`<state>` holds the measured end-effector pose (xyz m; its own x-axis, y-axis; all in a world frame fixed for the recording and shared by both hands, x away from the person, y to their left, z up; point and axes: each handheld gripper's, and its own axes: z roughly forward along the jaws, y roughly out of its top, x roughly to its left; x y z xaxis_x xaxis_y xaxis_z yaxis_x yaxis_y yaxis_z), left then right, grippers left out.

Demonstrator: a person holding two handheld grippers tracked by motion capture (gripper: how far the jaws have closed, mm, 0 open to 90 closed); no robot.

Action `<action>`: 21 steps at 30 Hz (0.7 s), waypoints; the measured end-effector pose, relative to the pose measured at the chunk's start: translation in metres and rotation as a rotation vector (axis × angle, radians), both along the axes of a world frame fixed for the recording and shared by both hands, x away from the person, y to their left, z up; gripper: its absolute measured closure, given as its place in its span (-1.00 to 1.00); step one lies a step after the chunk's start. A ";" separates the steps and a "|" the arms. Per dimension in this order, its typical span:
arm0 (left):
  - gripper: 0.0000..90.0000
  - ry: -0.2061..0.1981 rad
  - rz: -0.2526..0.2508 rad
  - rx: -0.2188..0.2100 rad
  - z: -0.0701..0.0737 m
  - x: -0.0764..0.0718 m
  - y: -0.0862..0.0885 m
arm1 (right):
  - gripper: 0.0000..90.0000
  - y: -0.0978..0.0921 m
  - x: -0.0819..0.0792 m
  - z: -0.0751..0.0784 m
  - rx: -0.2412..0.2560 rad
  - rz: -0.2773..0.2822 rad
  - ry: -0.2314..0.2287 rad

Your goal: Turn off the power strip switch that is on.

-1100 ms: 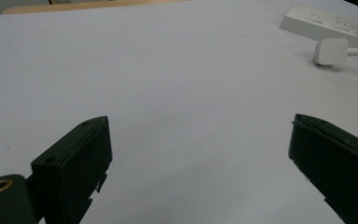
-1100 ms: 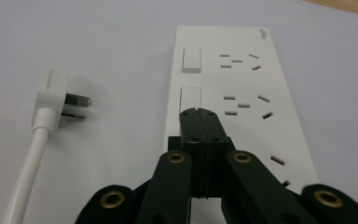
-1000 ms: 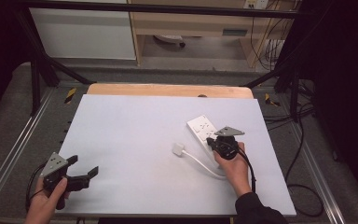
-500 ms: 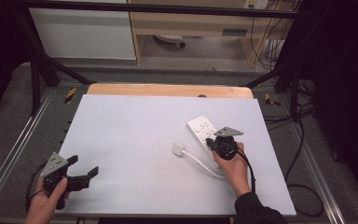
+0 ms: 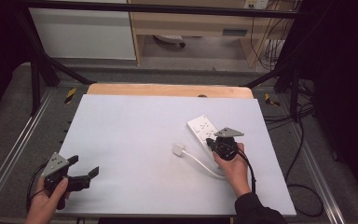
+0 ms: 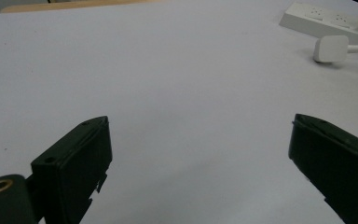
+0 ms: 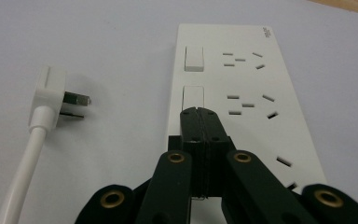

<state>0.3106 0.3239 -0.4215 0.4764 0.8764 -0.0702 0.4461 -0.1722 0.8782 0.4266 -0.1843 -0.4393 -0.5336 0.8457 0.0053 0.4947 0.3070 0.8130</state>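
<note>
Right gripper, jaws pressed together and empty, tip poised at the power strip rocker switch at counter right; plug lies unplugged beside; left gripper wide open, idle; switching apparently underway.

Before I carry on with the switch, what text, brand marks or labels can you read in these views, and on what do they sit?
No text here reads clearly.
Power strip: a small grey mark at its far right corner, probably a brand, too small and blurred to read.
Blue label on the cabinet behind the table: too blurred to read.
Plug, right gripper and left gripper: no lettering visible.
</note>
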 end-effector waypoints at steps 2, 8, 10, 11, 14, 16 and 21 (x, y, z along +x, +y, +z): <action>-0.87 -0.002 -0.003 0.003 0.000 0.000 0.000 | 1.00 0.000 0.000 0.000 0.001 0.000 -0.003; -0.87 -0.002 -0.003 0.002 0.000 0.000 0.000 | 1.00 0.000 0.000 0.000 0.000 0.000 -0.004; -0.87 0.001 -0.003 0.000 0.000 0.000 0.000 | 1.00 0.000 0.000 0.000 0.002 0.000 -0.003; -0.87 0.001 -0.002 0.000 0.000 0.000 0.000 | 1.00 0.000 0.000 0.000 0.002 0.000 -0.003; -0.87 -0.002 -0.004 0.003 0.000 0.000 0.000 | 1.00 0.000 -0.001 0.000 0.000 0.001 -0.004; -0.87 -0.001 -0.004 0.002 0.000 0.000 0.000 | 1.00 0.000 0.000 -0.001 0.003 0.003 -0.005; -0.87 -0.001 -0.005 0.002 0.000 0.000 0.000 | 1.00 0.000 0.000 -0.001 0.001 0.001 -0.003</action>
